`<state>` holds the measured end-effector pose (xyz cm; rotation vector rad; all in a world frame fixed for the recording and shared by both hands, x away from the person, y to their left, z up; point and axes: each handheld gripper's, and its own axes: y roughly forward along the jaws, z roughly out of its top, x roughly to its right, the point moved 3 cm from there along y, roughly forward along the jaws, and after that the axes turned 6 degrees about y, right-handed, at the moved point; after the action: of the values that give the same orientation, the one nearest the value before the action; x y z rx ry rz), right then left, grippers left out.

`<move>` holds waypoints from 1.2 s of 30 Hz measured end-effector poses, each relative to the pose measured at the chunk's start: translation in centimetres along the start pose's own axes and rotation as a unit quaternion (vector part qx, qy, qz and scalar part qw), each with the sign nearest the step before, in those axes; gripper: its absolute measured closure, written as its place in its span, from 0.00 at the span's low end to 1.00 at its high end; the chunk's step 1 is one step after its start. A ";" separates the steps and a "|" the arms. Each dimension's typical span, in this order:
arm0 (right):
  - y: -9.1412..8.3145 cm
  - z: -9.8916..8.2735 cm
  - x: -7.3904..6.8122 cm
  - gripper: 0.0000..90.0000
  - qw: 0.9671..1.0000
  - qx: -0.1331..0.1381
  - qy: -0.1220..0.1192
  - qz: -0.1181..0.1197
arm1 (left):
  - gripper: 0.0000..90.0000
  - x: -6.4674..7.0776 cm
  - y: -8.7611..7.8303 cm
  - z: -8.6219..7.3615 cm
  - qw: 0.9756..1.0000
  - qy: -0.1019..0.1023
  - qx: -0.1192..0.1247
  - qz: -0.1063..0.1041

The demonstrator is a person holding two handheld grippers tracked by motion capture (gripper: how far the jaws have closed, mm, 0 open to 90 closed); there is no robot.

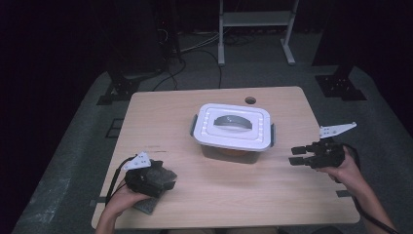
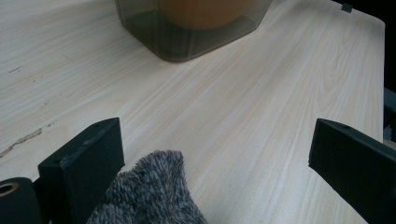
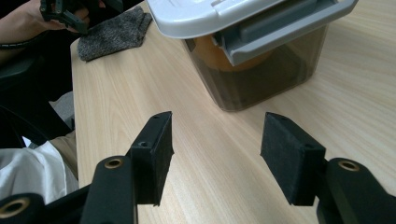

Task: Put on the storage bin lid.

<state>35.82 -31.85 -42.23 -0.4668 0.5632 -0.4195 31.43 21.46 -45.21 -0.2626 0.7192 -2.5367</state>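
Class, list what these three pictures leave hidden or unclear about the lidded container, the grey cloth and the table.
- Orange thing inside the container: right gripper view, blurred by smoky walls, covered by the white lid; unidentifiable.
- Grey cloth: high view, mostly under the left hand-held gripper; left gripper view, cut off at the bottom edge.
- Table marks: too small.

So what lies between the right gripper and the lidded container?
Nothing: in the right gripper view, bare wood of the table runs from the open right gripper to the container; the high view agrees.
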 end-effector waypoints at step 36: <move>-0.2 -4.2 0.1 0.46 0.999 0.015 0.034 0.005 | 0.03 0.1 0.2 0.0 1.000 0.001 0.000 -0.002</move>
<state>33.30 -33.33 -45.31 -0.4227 0.6241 -0.4352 31.41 21.28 -45.34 -0.2633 0.7211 -2.5413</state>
